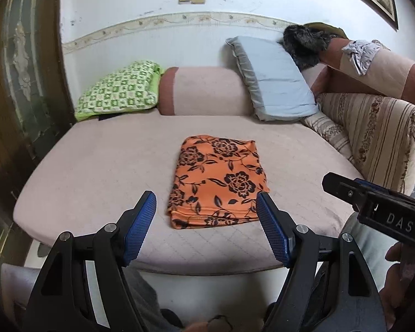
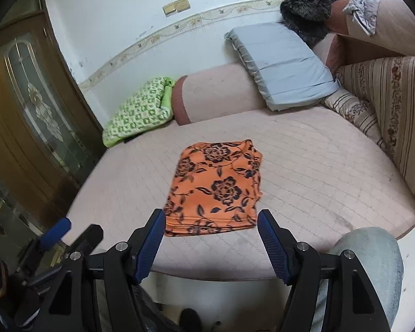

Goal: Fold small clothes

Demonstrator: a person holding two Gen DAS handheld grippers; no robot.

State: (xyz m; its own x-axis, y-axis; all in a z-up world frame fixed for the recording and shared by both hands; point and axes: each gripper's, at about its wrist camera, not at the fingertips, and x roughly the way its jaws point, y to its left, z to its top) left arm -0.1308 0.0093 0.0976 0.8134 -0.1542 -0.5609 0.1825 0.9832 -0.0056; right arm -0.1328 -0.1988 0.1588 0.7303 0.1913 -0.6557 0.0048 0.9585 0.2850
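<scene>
An orange cloth with black flowers (image 1: 217, 181) lies folded into a flat rectangle in the middle of the pink mattress (image 1: 96, 171). It also shows in the right wrist view (image 2: 217, 191). My left gripper (image 1: 206, 197) is open and empty, held above the near edge of the cloth. My right gripper (image 2: 210, 215) is open and empty too, just short of the cloth's near edge. The right gripper's body (image 1: 373, 202) shows at the right of the left wrist view. One blue finger of the left gripper (image 2: 55, 231) shows at the lower left of the right wrist view.
A green patterned blanket (image 1: 119, 88), a pink bolster (image 1: 207, 91) and a blue pillow (image 1: 274, 80) lie along the wall at the back. A striped cushion (image 1: 379, 135) stands at the right. A wooden glass-panelled door (image 2: 33, 110) is at the left. My knee in jeans (image 2: 373, 257) is near the mattress edge.
</scene>
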